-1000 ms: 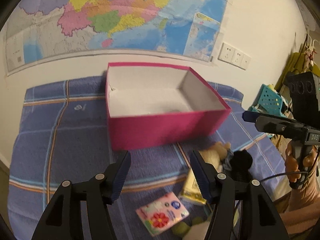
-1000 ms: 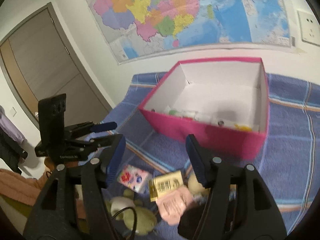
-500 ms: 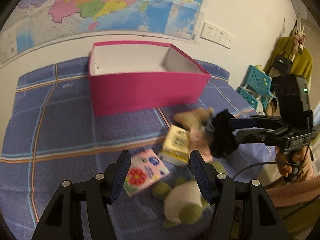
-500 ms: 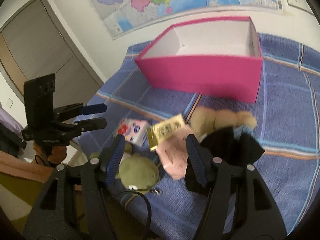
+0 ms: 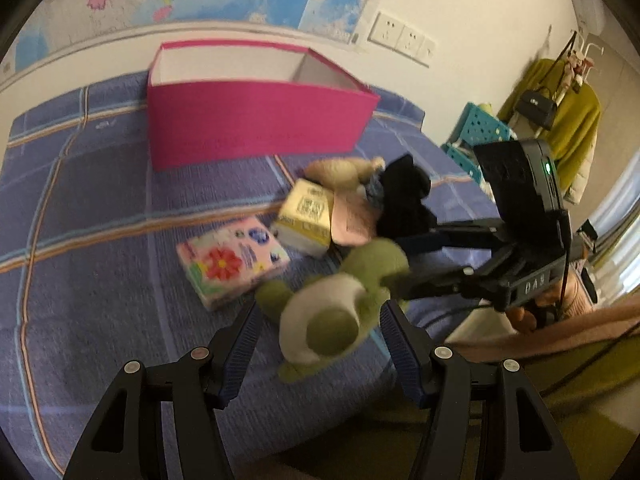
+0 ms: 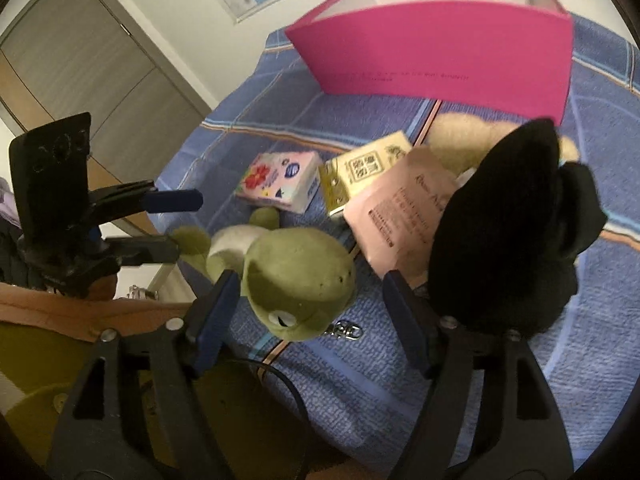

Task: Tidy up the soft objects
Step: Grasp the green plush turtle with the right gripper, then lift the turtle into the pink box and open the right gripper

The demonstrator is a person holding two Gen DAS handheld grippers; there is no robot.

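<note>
On blue blanket [image 5: 80,208], green plush [image 5: 336,304] lies w/ its body between left gripper [image 5: 316,344] jaws, head between right gripper [image 6: 308,312] jaws; both spread wide, nothing held. Best: one gripper pinches mid-body, squeeze gently, lift clear, carry to pink box [image 5: 256,120] behind the pile

Your bed, under a blue plaid blanket [image 5: 80,208], carries everything. Between your left claw [image 5: 318,332] tips lies a green plush frog [image 5: 340,300]. Just ahead of it sit a floral tissue pack [image 5: 232,260], a yellow tissue pack [image 5: 306,212], a pink packet [image 6: 396,208], a tan plush [image 5: 340,168] and a black plush [image 6: 512,216]. Farther ahead stands the open pink box [image 5: 256,120].
</note>
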